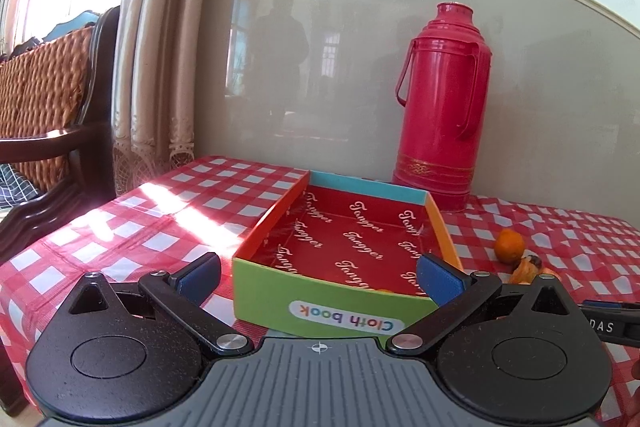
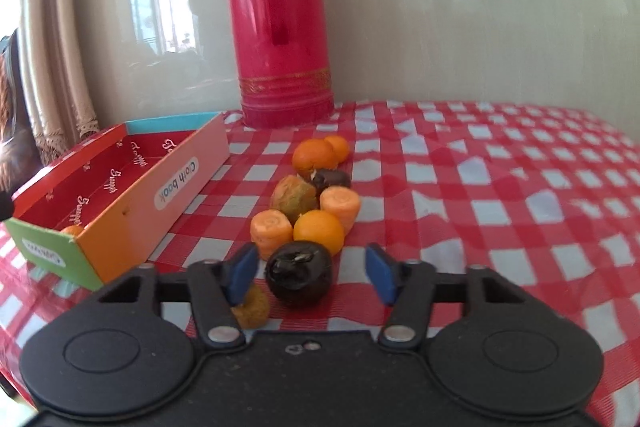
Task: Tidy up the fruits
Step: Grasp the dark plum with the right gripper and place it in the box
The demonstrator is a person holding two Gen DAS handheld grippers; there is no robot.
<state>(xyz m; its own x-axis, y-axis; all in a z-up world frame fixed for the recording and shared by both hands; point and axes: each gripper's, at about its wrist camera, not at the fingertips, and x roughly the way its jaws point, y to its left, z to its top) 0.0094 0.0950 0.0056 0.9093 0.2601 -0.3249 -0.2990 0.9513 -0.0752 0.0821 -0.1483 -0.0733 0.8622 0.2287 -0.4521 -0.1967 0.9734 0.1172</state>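
Red-and-white check cloth covers the desk (image 2: 500, 187). A shallow cardboard box (image 1: 320, 311) labelled "Cloth book" lies on it, red printed lining inside, with one orange piece (image 2: 73, 230) tucked in its near corner. Left gripper (image 1: 320, 277) hovers at the box's near green wall, jaws spread wide to either side of it, blue pads clear of the card, nothing held. Fruit sits in a loose cluster on the cloth to the right of the box: two oranges (image 2: 316, 155) at the back, a dark piece just in front of them, a brown-green fruit (image 2: 294, 202), two cut orange stubs (image 2: 271, 230), another orange (image 2: 319, 230). Nearest is a dark round fruit (image 2: 299, 273), lying between the jaws of the right gripper (image 2: 312, 273); jaws part open, the pads standing off on both sides, not touching it. A small yellowish fruit (image 2: 252, 309) lies under the left pad. A tall red thermos (image 2: 280, 27) stands at the wall behind the cluster.
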